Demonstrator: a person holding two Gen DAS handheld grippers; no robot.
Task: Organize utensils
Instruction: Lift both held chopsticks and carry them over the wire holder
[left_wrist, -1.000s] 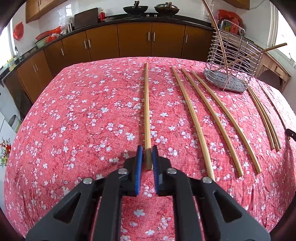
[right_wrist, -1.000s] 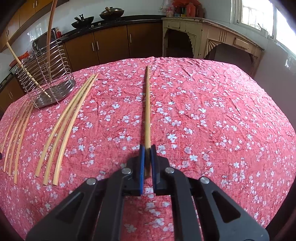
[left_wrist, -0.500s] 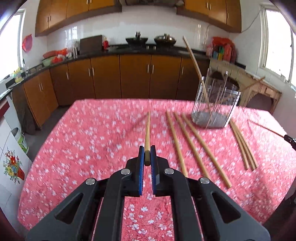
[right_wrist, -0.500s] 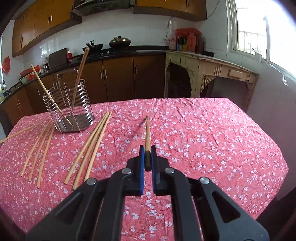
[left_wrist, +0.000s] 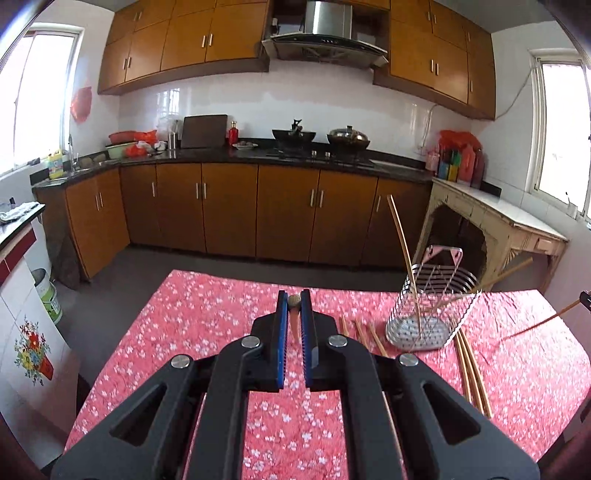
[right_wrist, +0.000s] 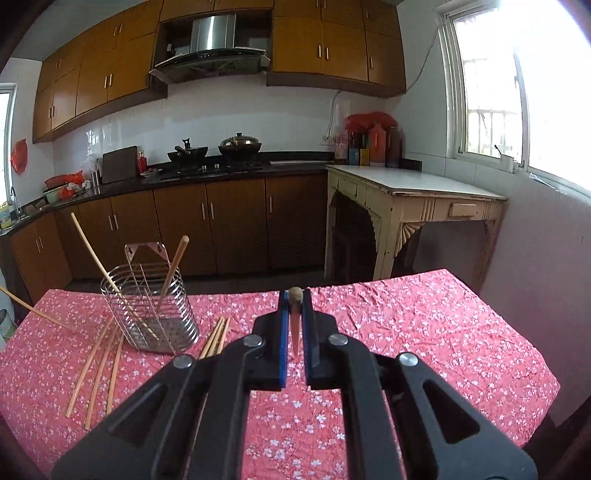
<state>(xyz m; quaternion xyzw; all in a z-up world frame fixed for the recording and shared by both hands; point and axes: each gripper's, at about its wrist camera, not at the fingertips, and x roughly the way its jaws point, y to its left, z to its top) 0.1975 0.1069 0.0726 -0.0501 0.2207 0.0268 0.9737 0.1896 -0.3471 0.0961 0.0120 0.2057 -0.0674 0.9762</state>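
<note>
My left gripper (left_wrist: 294, 295) is shut on the thick end of a bamboo chopstick (left_wrist: 295, 325), held well above the red flowered tablecloth (left_wrist: 203, 332). My right gripper (right_wrist: 295, 293) is likewise shut on a second chopstick (right_wrist: 296, 332), seen end-on. A wire utensil holder (left_wrist: 432, 314) (right_wrist: 147, 314) stands on the far side of the table with two chopsticks (right_wrist: 96, 254) leaning in it. Loose chopsticks lie on the cloth on both sides of the holder (left_wrist: 472, 369) (right_wrist: 99, 365) (right_wrist: 216, 338). Each view catches the other hand's chopstick at its edge (left_wrist: 539, 321) (right_wrist: 33, 308).
Brown kitchen cabinets (left_wrist: 229, 210) and a black counter with pots run behind the table. A cream side table (right_wrist: 406, 199) stands at the right, a white cabinet with a flower decal (left_wrist: 29, 350) at the left. Dark floor lies beyond the table's far edge.
Both grippers have risen, each lifting its chopstick off the cloth. The views have tilted up from the tabletop toward the kitchen wall. Both stay shut.
</note>
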